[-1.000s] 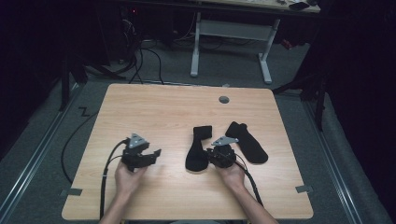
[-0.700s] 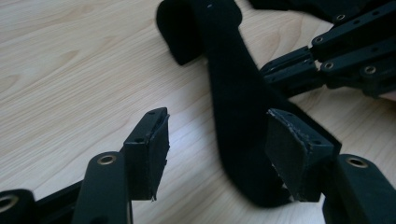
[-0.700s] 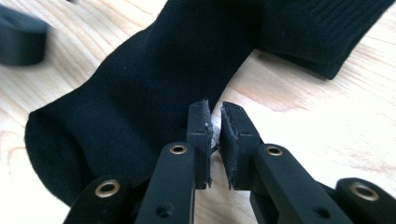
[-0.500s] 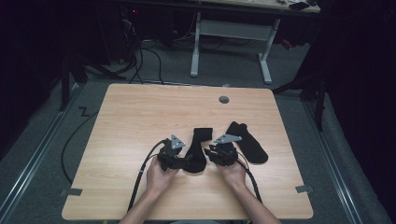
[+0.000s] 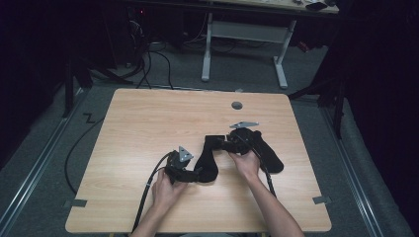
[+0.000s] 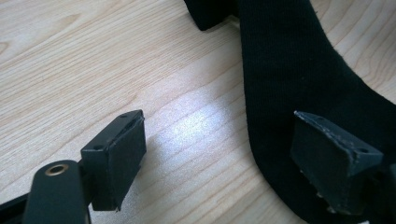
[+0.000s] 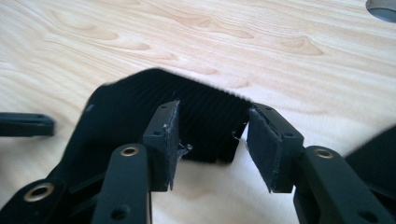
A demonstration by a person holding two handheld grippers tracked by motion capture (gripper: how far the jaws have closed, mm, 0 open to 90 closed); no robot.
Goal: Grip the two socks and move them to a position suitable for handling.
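A black sock (image 5: 207, 159) lies lengthwise on the wooden table (image 5: 148, 123), with a second black sock (image 5: 269, 154) to its right. My left gripper (image 5: 191, 174) is at the near end of the first sock. Its jaws have just been opening and now stand wide in the left gripper view (image 6: 219, 126), one over bare wood and one over the sock (image 6: 299, 84), with the sock's edge between them and no pad pressing. My right gripper (image 5: 228, 144) is at the far, ribbed cuff (image 7: 126, 112). Its jaws (image 7: 215, 112) have just been opening, and the cuff sits loose at their tips.
A round cable hole (image 5: 237, 105) sits in the table's far middle. Behind the table stands a white desk frame (image 5: 244, 44), with cables on the floor (image 5: 148, 59). Dark floor surrounds the table. Tape marks (image 5: 321, 200) sit near the front corners.
My left hand has slid right from bare wood to the sock's near end. My right gripper has moved up the sock to its cuff. Both pairs of jaws stand wider.
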